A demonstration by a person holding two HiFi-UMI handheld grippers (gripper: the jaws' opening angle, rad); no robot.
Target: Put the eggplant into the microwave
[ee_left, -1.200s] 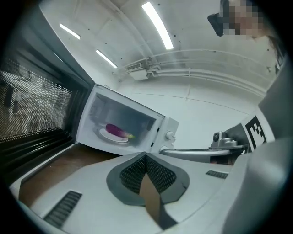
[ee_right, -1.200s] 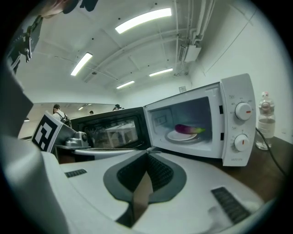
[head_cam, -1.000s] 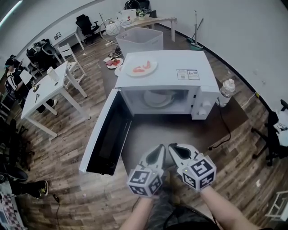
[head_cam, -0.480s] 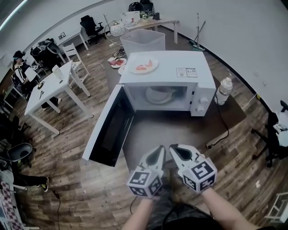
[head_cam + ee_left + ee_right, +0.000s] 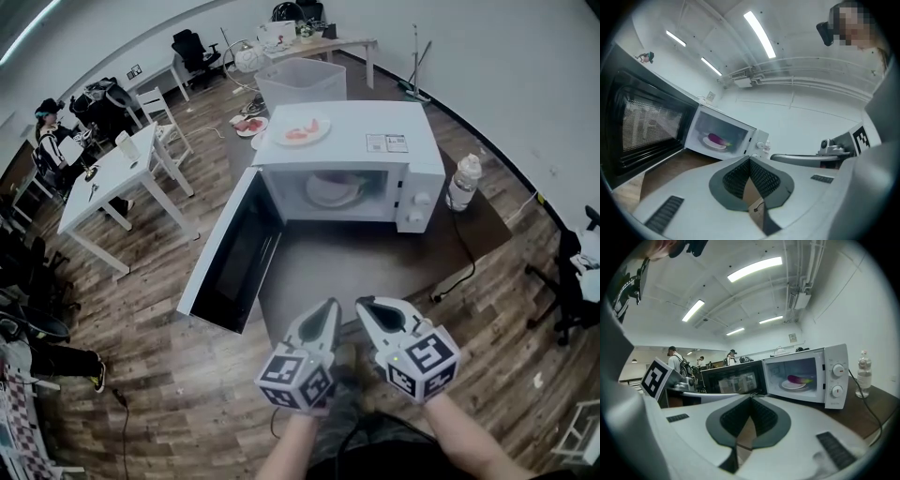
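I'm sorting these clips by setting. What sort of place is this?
Probably an open office or lab workspace, not a home kitchen: a white desk and office chairs, a microwave standing on a brown table, and strip lights overhead.

A clear water bottle (image 5: 462, 183) stands upright near the right edge of the dark brown desk (image 5: 375, 272), which rests on a wooden plank floor (image 5: 141, 375). Farther back are a clear plastic bin (image 5: 302, 82) and a white plate (image 5: 303, 130) holding red food pieces. To the left, a white desk (image 5: 112, 178) has a white chair (image 5: 169, 141) beside it and a seated person (image 5: 52, 131) at its far side.
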